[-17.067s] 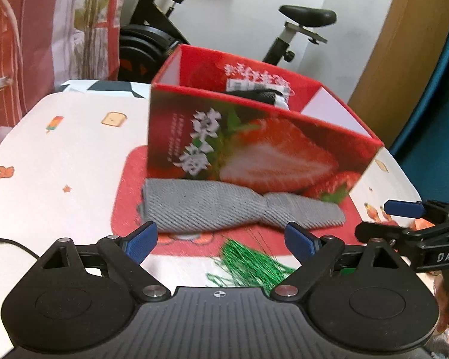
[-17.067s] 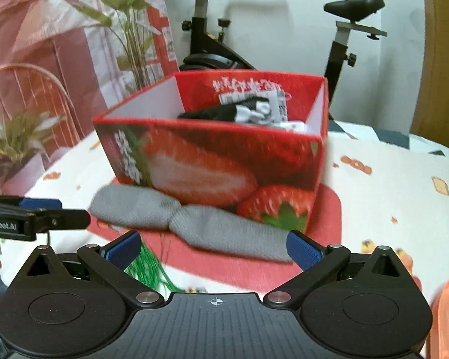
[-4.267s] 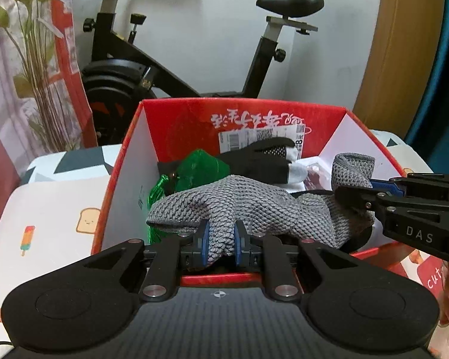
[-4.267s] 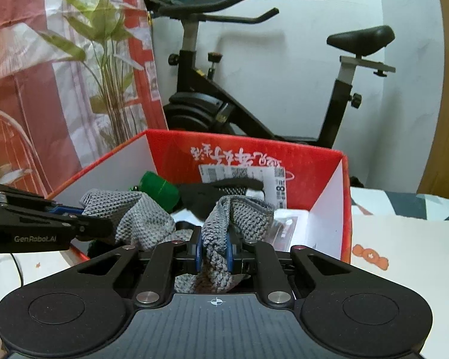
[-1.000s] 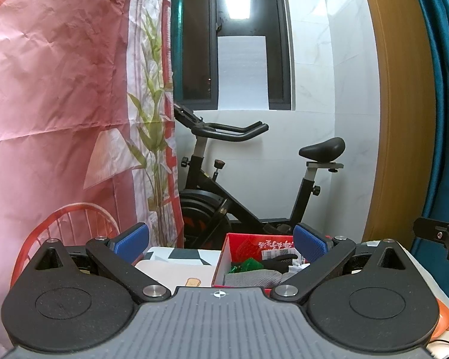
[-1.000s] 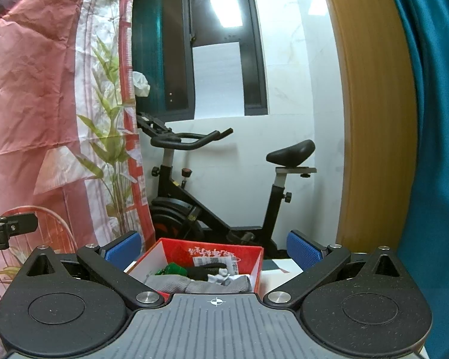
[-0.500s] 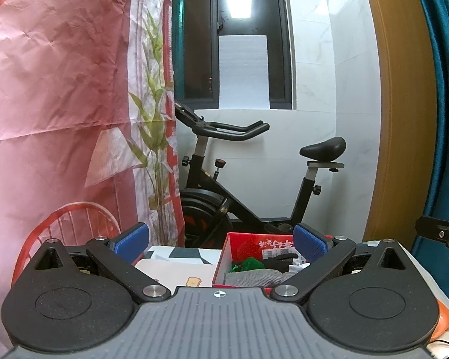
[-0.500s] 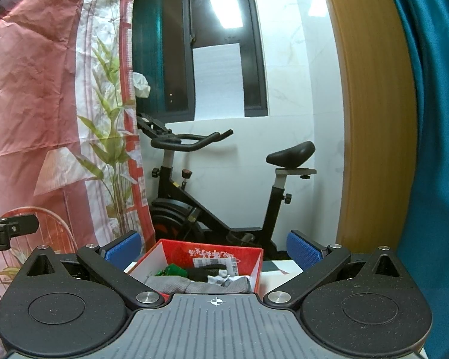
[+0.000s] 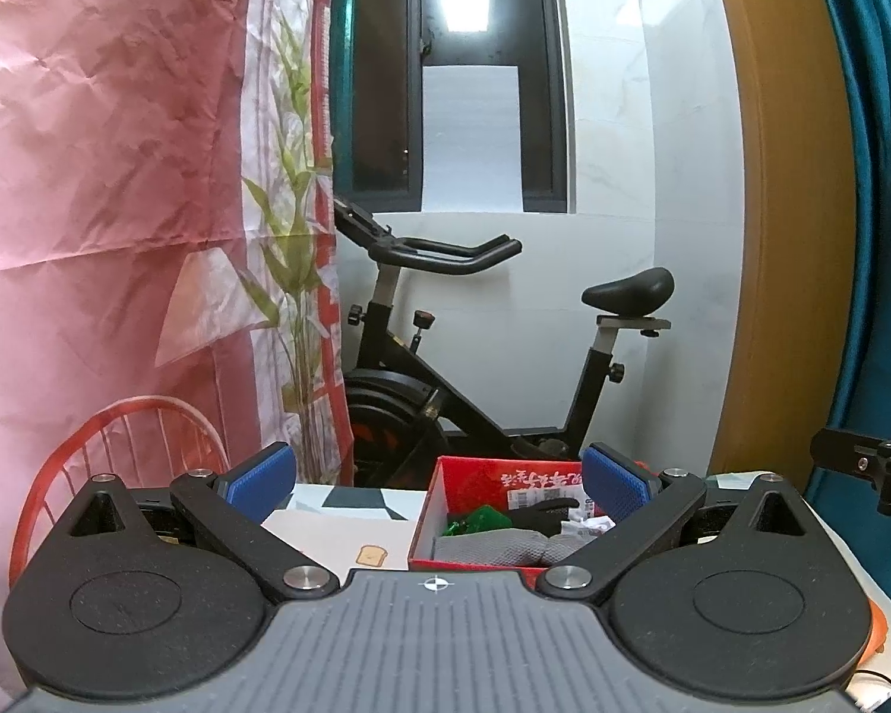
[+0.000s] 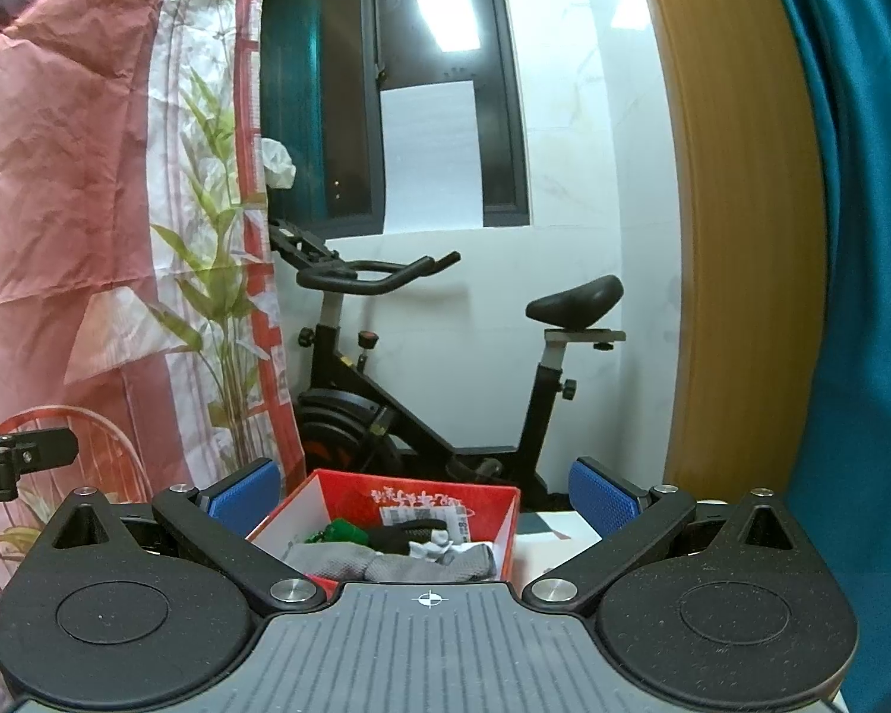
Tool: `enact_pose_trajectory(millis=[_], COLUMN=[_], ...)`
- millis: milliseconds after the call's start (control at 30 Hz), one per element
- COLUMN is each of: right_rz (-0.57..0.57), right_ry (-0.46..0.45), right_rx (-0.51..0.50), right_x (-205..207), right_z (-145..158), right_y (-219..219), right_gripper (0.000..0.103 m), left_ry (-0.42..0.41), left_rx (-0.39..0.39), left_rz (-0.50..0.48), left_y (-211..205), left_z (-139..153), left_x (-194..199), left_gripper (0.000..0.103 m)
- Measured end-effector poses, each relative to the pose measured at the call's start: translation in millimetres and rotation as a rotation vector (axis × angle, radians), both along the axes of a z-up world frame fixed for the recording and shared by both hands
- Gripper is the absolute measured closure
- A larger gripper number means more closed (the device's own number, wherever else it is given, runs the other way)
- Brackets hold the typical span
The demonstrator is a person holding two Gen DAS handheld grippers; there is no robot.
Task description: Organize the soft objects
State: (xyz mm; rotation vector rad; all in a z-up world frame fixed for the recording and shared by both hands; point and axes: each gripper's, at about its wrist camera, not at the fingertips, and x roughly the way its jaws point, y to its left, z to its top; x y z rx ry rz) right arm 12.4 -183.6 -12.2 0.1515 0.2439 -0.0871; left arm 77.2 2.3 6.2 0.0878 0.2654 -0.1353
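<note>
The red strawberry box stands on the table, far below and ahead of both grippers; it also shows in the right wrist view. The grey knitted cloth lies inside it, on top of a green item and a black item. The cloth also shows in the right wrist view. My left gripper is open and empty, held high and back from the box. My right gripper is open and empty too, at a similar height.
An exercise bike stands behind the table. A pink curtain hangs at the left, with a red chair back below it. A wooden door frame and a teal curtain are at the right. The white patterned tablecloth shows beside the box.
Since 4.3 s ago both grippers have let go of the grey cloth into the box, opened, and pulled up and back. Over the last second hardly anything moves.
</note>
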Motion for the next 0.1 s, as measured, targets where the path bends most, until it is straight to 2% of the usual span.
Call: enact_pose_trajectory(millis=[100], right_rz=[-0.002], right_ry=[0.002], right_rx=[-0.003], right_x=[-0.1], right_z=[-0.4], right_y=[-0.2], right_gripper=[0.0], left_ry=[0.0], left_rx=[0.0], left_rz=[0.0], left_y=[0.0], left_z=[-0.2], left_x=[0.0], left_gripper=[0.0])
